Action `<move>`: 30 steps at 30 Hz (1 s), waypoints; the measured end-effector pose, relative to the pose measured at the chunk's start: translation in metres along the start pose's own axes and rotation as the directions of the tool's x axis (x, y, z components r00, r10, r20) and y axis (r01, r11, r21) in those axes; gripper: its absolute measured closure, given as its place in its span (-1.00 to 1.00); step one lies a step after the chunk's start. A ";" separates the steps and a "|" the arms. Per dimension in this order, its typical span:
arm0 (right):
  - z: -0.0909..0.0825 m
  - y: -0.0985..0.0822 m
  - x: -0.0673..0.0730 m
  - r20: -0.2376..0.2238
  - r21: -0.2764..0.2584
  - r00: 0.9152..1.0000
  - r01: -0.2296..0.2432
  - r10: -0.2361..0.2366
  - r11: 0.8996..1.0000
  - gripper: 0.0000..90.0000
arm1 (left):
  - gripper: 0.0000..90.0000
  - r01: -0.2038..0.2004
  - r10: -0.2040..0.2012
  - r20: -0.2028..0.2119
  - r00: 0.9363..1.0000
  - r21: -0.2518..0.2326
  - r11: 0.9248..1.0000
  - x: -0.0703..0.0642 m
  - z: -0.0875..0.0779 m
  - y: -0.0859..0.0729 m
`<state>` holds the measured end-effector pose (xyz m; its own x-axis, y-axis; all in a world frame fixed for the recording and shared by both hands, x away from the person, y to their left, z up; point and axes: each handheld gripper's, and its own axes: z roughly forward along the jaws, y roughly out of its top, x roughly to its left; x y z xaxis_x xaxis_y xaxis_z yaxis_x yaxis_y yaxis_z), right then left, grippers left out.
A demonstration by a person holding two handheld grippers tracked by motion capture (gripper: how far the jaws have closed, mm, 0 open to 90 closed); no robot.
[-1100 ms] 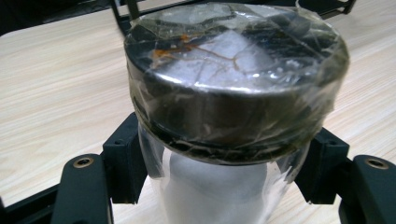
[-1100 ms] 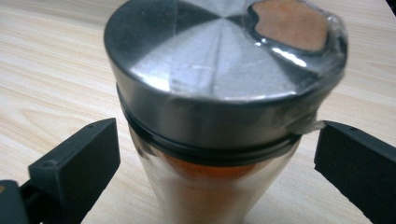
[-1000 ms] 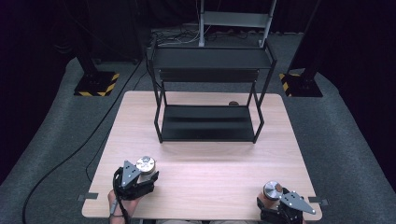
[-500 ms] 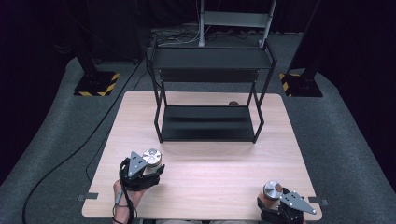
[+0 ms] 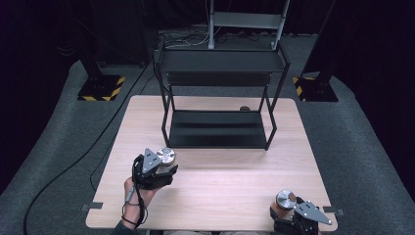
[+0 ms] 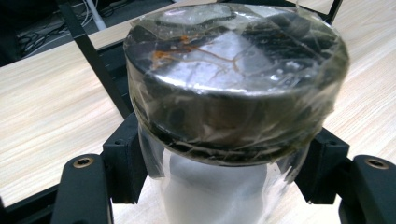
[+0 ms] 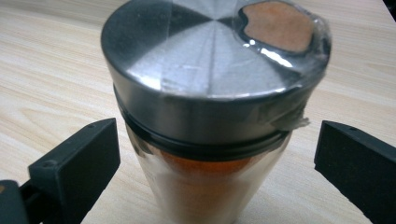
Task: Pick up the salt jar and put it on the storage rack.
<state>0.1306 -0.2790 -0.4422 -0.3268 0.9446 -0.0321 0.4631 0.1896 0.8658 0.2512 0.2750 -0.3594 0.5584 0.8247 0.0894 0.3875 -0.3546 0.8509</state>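
Left tool (image 5: 164, 165): closed on the pale jar (image 6: 219, 186); jaws pressed its glass sides below the lid, held above the bench (image 5: 220, 181).
Right tool (image 5: 288, 210): jaws stood apart, clear of the orange jar (image 7: 205, 186) between them; jar upright on the bench.
High view: black two-tier rack (image 5: 218, 127) stood beyond both tools, well apart from them.
Gripper views: film wrap on both lids, crinkled; an orange patch on the right lid.
Cut off: both jar bases lay below the frame edge.
Materials: brushed metal lids, clear glass bodies, light wood-grain bench.
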 end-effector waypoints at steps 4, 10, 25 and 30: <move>0.000 0.000 0.000 0.000 0.000 1.000 0.001 -0.001 1.000 -1.00 | -0.32 -0.006 0.006 0.004 1.000 0.007 1.000 0.002 0.004 0.006; 0.000 0.000 0.000 0.000 0.001 1.000 0.001 -0.001 1.000 -1.00 | -0.32 -0.019 0.019 0.007 1.000 0.020 1.000 0.006 0.009 0.015; -0.001 0.001 -0.001 0.003 0.006 1.000 0.004 -0.004 1.000 -1.00 | -0.32 -0.055 0.055 -0.002 0.998 0.035 0.998 0.010 0.020 0.043; -0.001 0.001 -0.001 0.001 0.006 1.000 0.005 -0.005 1.000 -1.00 | -0.32 -0.057 0.057 0.001 0.998 0.030 0.998 0.013 0.022 0.052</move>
<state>0.1306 -0.2797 -0.4408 -0.3280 0.9440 -0.0370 0.4662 0.1958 0.8627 0.2948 0.2573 -0.3256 0.5804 0.8026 0.1377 0.3769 -0.4147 0.8282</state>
